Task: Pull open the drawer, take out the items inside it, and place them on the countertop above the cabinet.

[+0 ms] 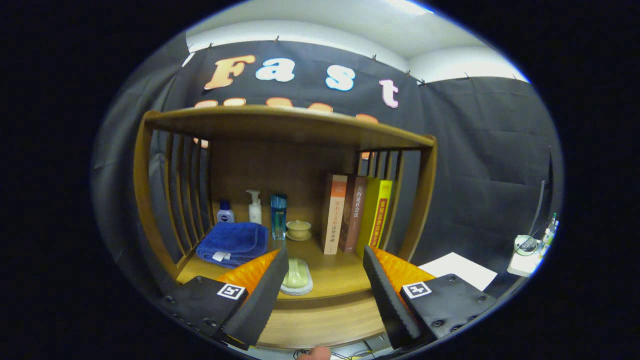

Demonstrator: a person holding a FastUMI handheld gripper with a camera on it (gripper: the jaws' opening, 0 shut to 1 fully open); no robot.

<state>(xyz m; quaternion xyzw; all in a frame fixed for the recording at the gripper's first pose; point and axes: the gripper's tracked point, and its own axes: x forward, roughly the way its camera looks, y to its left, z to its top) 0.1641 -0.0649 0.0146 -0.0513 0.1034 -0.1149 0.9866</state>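
A: Gripper [325, 265] status?
B: Fingers spread apart, holding nothing.
A: Item location?
B: Soap dish [296, 277] sits on the countertop [340, 272], just ahead, beside the left finger. Towel [232, 243], bottles [255, 207] and books [355, 215] stand beyond.

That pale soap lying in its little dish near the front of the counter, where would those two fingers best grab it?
Probably across the soap bar's narrow width, coming down from above and in front. It lies flat and lengthwise in its dish, long axis pointing away, so its long sides face the fingers. The gripper is open, the soap just inside its left finger.
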